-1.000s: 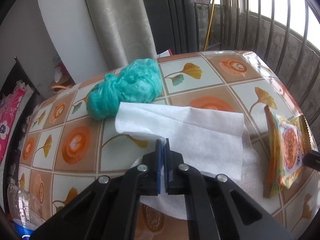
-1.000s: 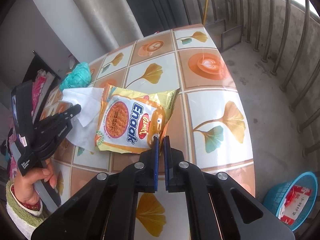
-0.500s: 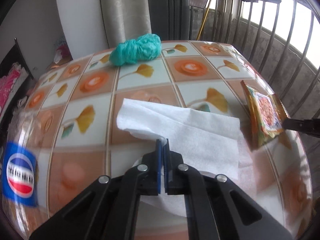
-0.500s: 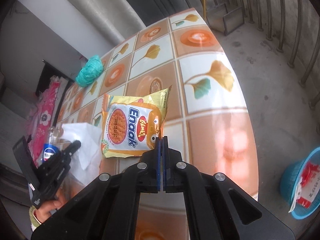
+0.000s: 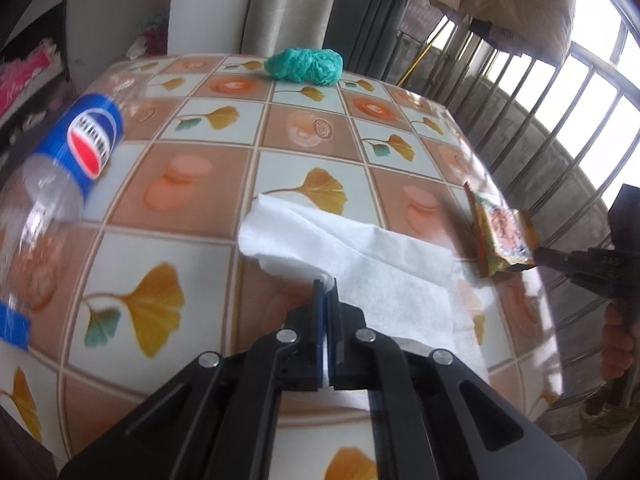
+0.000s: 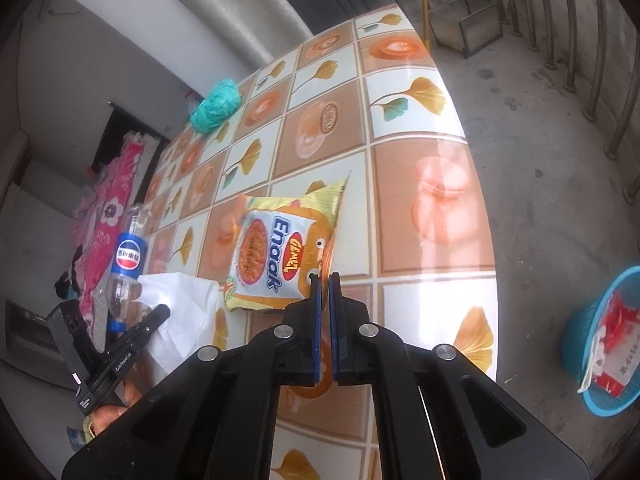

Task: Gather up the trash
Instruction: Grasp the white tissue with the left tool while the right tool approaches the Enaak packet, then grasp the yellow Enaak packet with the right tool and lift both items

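Note:
My left gripper (image 5: 325, 284) is shut on the near edge of a white tissue (image 5: 360, 256), which trails across the tiled table (image 5: 200, 184). The right wrist view shows that gripper (image 6: 160, 312) low at the left, a hand under it, with the tissue (image 6: 180, 300) hanging from it. My right gripper (image 6: 325, 278) has a corner of the yellow snack packet (image 6: 276, 248) between its jaws, which are opening slightly. In the left wrist view the packet (image 5: 500, 236) stands tilted up at the right gripper's tip (image 5: 538, 254).
A crumpled green plastic bag (image 5: 304, 65) lies at the table's far edge. An empty clear bottle with a blue label (image 5: 60, 184) lies at the left edge. A blue basket (image 6: 604, 340) holding trash stands on the floor to the right. A metal railing (image 5: 560, 120) runs behind.
My left gripper has pulled back over the table with the tissue, and the bottle has come into its view. The right gripper drew the packet towards the near edge, and its pads now show a slight gap.

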